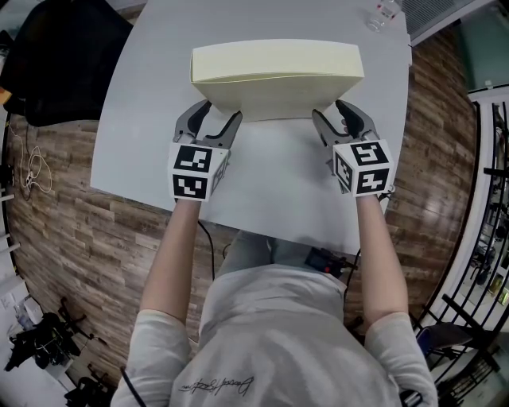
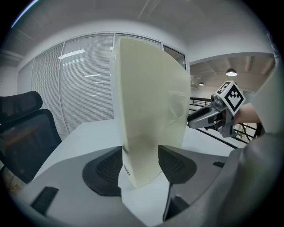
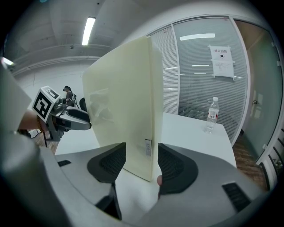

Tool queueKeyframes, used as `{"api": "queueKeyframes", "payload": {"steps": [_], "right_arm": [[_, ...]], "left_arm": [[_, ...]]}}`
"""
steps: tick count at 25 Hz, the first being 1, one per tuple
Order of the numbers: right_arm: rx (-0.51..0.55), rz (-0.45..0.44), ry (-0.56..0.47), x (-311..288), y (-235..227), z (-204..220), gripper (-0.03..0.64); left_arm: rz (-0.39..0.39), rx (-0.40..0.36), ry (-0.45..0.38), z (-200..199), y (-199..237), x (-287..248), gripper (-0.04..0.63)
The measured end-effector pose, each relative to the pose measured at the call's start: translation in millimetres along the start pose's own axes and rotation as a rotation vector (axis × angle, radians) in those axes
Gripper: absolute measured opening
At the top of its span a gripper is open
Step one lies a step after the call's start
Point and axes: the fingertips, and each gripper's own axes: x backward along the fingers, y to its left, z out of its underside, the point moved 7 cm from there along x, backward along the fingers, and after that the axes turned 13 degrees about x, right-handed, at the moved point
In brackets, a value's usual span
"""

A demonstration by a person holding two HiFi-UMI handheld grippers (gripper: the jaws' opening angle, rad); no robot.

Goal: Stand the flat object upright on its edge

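One white tabletop [image 1: 278,175], carrying one cream flat object [image 1: 277,79] at 12 o'clock in the head view, upright on its long edge.

Two claws, one at each lower end of the slab: left claw [image 1: 219,119] at its 7 o'clock corner, right claw [image 1: 332,118] at its 5 o'clock corner. Both released, with jaws spread, the slab's edge between the pads, pads just beside the faces but apparently not pressing.

One clear water bottle [image 1: 384,12] at 1 o'clock, well apart from the slab.

Step in hand, as judged: letting go of a slab that looks already stood up. To do it well:
- hold both claws level and open evenly;
- draw both straight back toward 6 o'clock together, so neither pad drags a face and tips the slab;
- pause with the pads just clear, ready to close again at the first sign of a lean.

Count: tabletop 1, flat object 1, claws 2, bottle 1.
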Motion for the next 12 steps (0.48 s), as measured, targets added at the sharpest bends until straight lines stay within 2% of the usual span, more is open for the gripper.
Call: {"api": "queueKeyframes", "payload": {"steps": [5, 12], "right_arm": [[-0.002, -0.001, -0.004, 4.2, 1.6, -0.2, 0.241], [-0.029, -0.010, -0.010, 22.0, 10.0, 3.2, 0.221]], "left_arm": [[-0.006, 0.002, -0.003, -0.2, -0.3, 5.0, 0.265], [0.023, 0.063, 0.002, 4.7, -10.6, 18.3, 0.264]]}}
